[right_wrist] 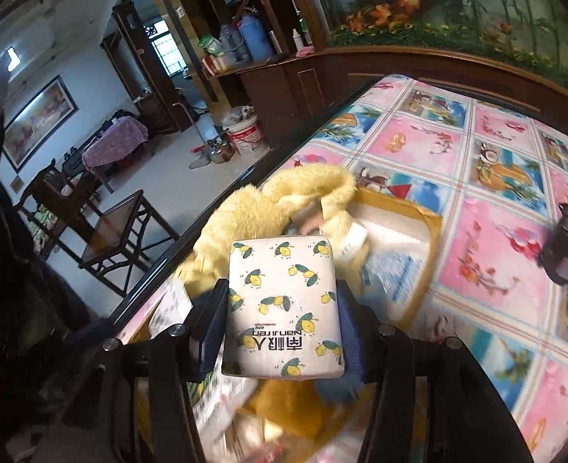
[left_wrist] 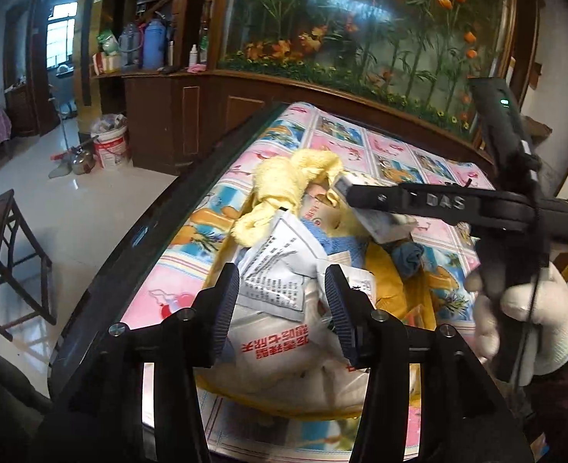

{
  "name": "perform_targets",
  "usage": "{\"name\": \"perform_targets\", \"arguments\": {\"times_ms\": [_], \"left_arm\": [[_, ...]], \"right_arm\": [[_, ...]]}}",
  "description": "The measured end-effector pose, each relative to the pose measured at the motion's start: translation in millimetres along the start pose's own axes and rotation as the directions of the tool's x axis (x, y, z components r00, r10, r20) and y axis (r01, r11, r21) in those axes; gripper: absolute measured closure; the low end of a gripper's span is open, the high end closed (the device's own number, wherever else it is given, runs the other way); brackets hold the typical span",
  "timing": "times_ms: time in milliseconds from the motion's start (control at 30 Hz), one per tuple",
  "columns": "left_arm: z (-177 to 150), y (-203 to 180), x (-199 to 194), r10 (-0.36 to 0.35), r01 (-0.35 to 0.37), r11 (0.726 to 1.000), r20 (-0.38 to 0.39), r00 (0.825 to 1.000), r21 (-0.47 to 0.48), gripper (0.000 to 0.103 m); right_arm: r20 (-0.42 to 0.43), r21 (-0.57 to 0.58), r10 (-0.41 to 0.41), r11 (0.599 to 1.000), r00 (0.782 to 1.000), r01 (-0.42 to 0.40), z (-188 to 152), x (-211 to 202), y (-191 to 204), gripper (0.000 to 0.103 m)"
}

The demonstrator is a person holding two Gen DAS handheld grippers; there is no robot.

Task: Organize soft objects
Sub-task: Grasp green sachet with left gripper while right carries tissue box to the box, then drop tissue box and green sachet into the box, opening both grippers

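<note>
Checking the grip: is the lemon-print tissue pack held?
Held: the tissue pack sits clamped between the right gripper's jaws, above the box.

left claw [left_wrist: 282, 301]: open over white packets [left_wrist: 280, 281] | yellow towel [left_wrist: 284, 185] behind

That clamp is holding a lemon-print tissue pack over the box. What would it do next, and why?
Probably lower the tissue pack into the yellow box and let go: the right gripper grips it above the box, where a yellow towel already lies.
</note>
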State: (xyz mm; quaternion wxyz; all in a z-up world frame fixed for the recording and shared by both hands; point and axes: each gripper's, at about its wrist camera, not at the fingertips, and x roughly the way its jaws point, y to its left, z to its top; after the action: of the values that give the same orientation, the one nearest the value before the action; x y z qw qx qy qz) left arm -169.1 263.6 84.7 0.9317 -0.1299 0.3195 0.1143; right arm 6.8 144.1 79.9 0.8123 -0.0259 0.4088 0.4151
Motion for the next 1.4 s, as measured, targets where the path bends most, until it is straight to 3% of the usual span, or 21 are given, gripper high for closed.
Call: {"name": "perform_targets", "arguments": {"times_ms": [133,233,400,467,500,567,600,700,767,1067,1400], "left_arm": [[-2,-1,-1,0.022,-0.022,1.000,0.008,1.000,0.006,0.050],[-2,-8,-3,0.057,-0.058,0.998,0.030,0.998,0.026,0.050],[-4,-23,-12,0.148,-0.154,0.986,0.089,0.985,0.062,0.050],[-3,-30,-15,0.202,-0.211,0.974,0.115,0.973,0.076,0.042],[-4,-33,-17,0.225,-0.236,0.969,0.130,0.966,0.076,0.036],[-2,-38,-23,0.256,-0.269,0.961,0.162,0.953,0.065,0.030],[-1,-39,-25,0.265,-0.279,0.959,0.174,0.948,0.056,0.030],[0,-48,-33,0.295,-0.308,0.951,0.199,0.935,0.039,0.023],[-2,-56,-37,0.307,-0.324,0.945,0.209,0.928,0.050,0.023],[-6,-88,-30,0.348,-0.369,0.922,0.164,0.923,0.119,0.022],[-12,-99,-16,0.359,-0.372,0.914,0.106,0.927,0.163,0.022]], "right_arm": [[-0.001,0.038,0.045,0.998,0.999,-0.045,3,3,-2,0.037],[0.022,0.028,0.032,0.999,0.999,-0.033,-1,-13,0,0.035],[0.149,0.015,-0.006,1.000,0.989,0.004,-22,-67,-2,0.035],[0.269,-0.022,-0.081,0.996,0.960,0.090,-35,-97,5,0.034],[0.346,-0.043,-0.127,0.988,0.930,0.151,-47,-115,9,0.023],[0.445,-0.043,-0.161,0.979,0.881,0.200,-64,-135,8,0.010],[0.456,-0.034,-0.157,0.981,0.876,0.194,-70,-139,3,0.006],[0.359,0.036,-0.159,0.987,0.920,0.156,-77,-131,-22,0.006],[0.319,0.075,-0.169,0.985,0.933,0.153,-85,-126,-31,0.006],[0.292,0.054,-0.190,0.982,0.938,0.182,-115,-129,-28,0.006],[0.269,0.094,-0.170,0.984,0.948,0.150,-125,-132,-43,0.006]]}}
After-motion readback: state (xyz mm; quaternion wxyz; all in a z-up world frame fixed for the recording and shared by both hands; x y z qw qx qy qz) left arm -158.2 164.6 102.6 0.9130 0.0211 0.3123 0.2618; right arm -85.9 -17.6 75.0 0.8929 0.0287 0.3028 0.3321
